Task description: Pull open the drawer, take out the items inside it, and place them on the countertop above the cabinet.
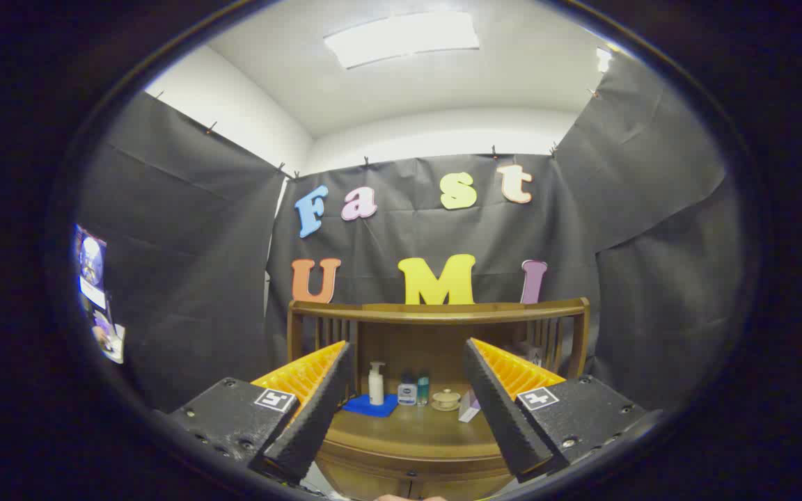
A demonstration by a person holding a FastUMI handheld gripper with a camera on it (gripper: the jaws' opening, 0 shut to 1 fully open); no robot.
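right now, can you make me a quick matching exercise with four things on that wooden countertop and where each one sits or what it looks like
Things:
1. pump bottle
2. blue cloth
3. lidded cup
4. gripper

Descriptions:
A. open, fingers spread, nothing between them
B. lies flat under the pump bottle
C. white, standing upright on the cloth
D. low and pale, right of the two small bottles

Pairs: 1-C, 2-B, 3-D, 4-A

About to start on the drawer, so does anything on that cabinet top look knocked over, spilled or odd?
Nothing stands out. The pump bottle stands upright on the blue cloth, with two small bottles and a lidded cup upright beside it on the countertop. No spill is visible. The gripper is open, short of the cabinet.
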